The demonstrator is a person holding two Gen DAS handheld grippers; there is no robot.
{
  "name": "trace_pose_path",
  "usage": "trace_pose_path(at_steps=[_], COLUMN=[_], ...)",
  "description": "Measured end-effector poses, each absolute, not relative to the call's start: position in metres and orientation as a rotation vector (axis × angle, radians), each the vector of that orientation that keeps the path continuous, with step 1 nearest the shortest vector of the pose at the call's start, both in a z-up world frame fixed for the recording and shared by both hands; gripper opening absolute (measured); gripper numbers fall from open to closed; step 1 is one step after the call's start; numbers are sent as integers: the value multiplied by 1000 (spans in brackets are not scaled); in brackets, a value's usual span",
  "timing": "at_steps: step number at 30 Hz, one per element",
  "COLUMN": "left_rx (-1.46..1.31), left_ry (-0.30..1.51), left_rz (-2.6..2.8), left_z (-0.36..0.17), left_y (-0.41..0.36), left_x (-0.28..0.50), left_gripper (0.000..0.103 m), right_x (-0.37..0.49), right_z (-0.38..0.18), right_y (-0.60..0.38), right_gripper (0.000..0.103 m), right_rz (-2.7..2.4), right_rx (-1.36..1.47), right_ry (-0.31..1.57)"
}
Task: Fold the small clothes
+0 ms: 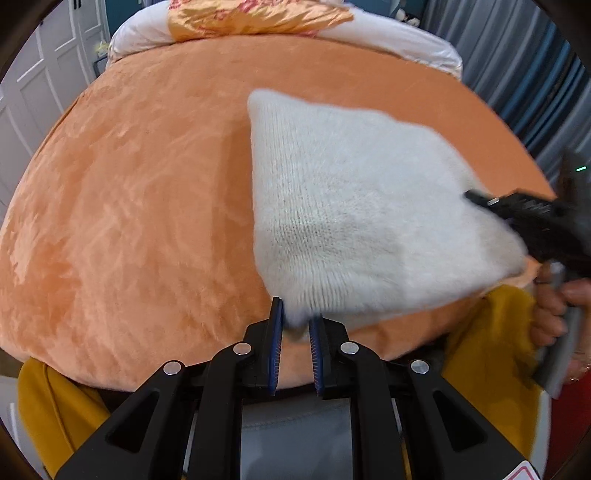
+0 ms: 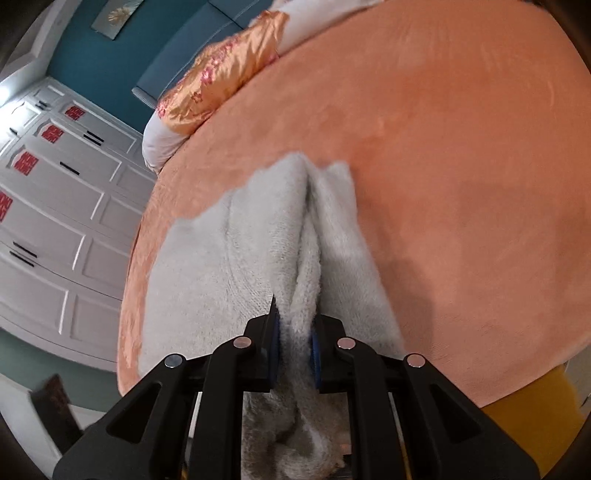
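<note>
A white knitted garment (image 1: pixel 354 206) lies spread in a rough diamond on the orange bedspread (image 1: pixel 140 206). My left gripper (image 1: pixel 297 317) is shut on its near corner, with white fluff pinched between the blue pads. At the right edge of the left wrist view my right gripper (image 1: pixel 480 199) grips the garment's right corner, a hand behind it. In the right wrist view the right gripper (image 2: pixel 295 332) is shut on a bunched fold of the white garment (image 2: pixel 229 266), which runs away from the jaws in two ridges and hangs back under the gripper.
A white duvet with an orange patterned pillow (image 1: pixel 255 18) lies at the head of the bed. White wardrobe doors (image 2: pixel 59 221) stand along the left side. A person in a mustard yellow top (image 1: pixel 491 332) stands at the bed's near edge.
</note>
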State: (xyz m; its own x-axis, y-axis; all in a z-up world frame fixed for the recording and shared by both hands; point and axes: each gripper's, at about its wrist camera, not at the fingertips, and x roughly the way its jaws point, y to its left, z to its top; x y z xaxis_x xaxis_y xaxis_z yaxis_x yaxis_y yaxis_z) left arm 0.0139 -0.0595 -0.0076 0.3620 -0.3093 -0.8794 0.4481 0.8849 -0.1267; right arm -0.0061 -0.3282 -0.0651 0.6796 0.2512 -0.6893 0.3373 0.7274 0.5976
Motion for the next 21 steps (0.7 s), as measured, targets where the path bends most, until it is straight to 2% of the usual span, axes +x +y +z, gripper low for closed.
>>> trace_pose_path(at_steps=[3, 8, 11, 13, 16, 21], left_rx=[106, 102, 137, 149, 177, 203], left_ry=[1061, 942, 971, 1063, 1115, 1101], left_rz=[-539, -608, -587, -561, -516, -491], left_z=[14, 49, 33, 4, -23, -29], left_y=[-64, -88, -105, -115, -120, -125], left_x=[7, 3, 17, 33, 44, 43], left_gripper=[12, 13, 13, 12, 9, 9], right_x=[-5, -12, -3, -1, -3, 10], right_z=[-86, -62, -76, -85, -73, -43], right_y=[-331, -327, -321, -322, -332, -352], right_gripper=[12, 13, 13, 14, 20, 24], right_rz=[-55, -33, -60, -46, -20, -47], right_rx=[791, 807, 725, 744, 799, 787], right_ry=[874, 818, 889, 893, 884, 815])
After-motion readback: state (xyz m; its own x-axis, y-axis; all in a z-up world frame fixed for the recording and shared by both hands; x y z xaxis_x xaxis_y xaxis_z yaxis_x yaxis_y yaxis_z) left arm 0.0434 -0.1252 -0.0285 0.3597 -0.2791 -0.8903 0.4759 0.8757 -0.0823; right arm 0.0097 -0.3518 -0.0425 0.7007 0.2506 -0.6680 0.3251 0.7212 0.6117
